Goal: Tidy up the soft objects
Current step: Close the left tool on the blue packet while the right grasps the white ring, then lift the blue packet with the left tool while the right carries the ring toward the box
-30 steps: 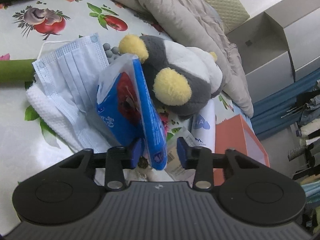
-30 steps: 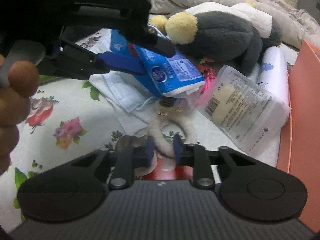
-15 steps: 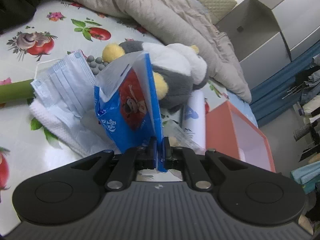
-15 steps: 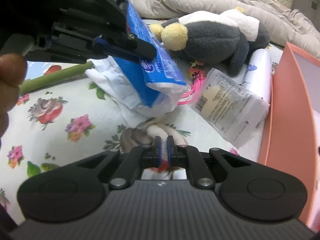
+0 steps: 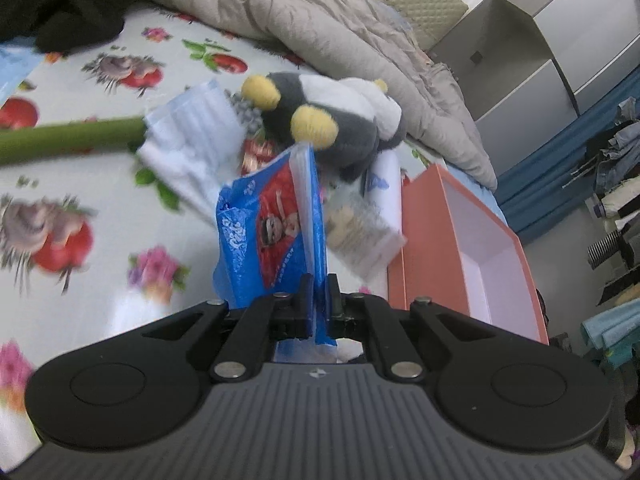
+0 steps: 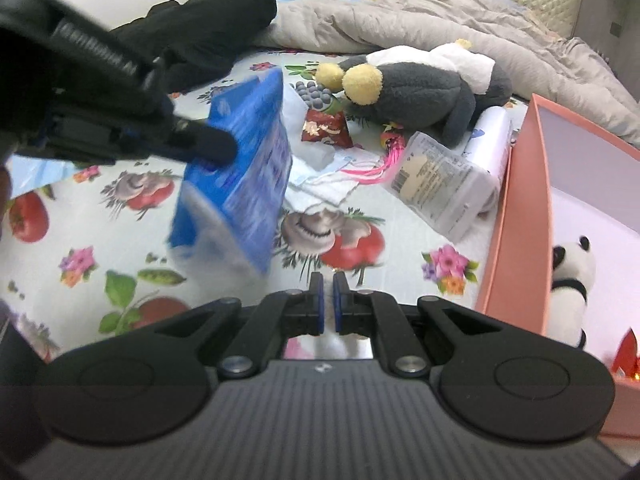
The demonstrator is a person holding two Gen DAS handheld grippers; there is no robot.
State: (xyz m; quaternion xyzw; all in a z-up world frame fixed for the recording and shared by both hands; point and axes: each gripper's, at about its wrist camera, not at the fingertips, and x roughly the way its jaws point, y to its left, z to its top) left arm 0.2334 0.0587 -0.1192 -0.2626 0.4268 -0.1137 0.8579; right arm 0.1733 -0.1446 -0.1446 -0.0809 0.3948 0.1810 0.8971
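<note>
My left gripper [image 5: 318, 280] is shut on the edge of a blue tissue pack [image 5: 272, 232], which hangs clear of the flowered cloth. The right wrist view shows that same pack [image 6: 244, 168] at the left, held up by the left gripper [image 6: 208, 144]. My right gripper [image 6: 328, 280] is shut on a white fluffy band [image 6: 334, 342]; only a bit of it shows behind the fingers. A grey and white plush with yellow feet [image 5: 332, 116] lies beyond. An orange box [image 6: 516, 220] stands at the right with a panda plush [image 6: 572, 280] inside.
A face mask [image 5: 192, 132], a clear packet [image 6: 440, 176], a red snack bag [image 6: 324, 128] and a white tube [image 6: 492, 136] lie near the plush. A green stick [image 5: 68, 140] lies at the left. A grey quilt [image 5: 320, 20] and black clothing [image 6: 208, 32] lie behind.
Both grippers closed, the left on the blue pack and the right on the fluffy band. Both then rose and drew back from the pile, carrying what they hold.
</note>
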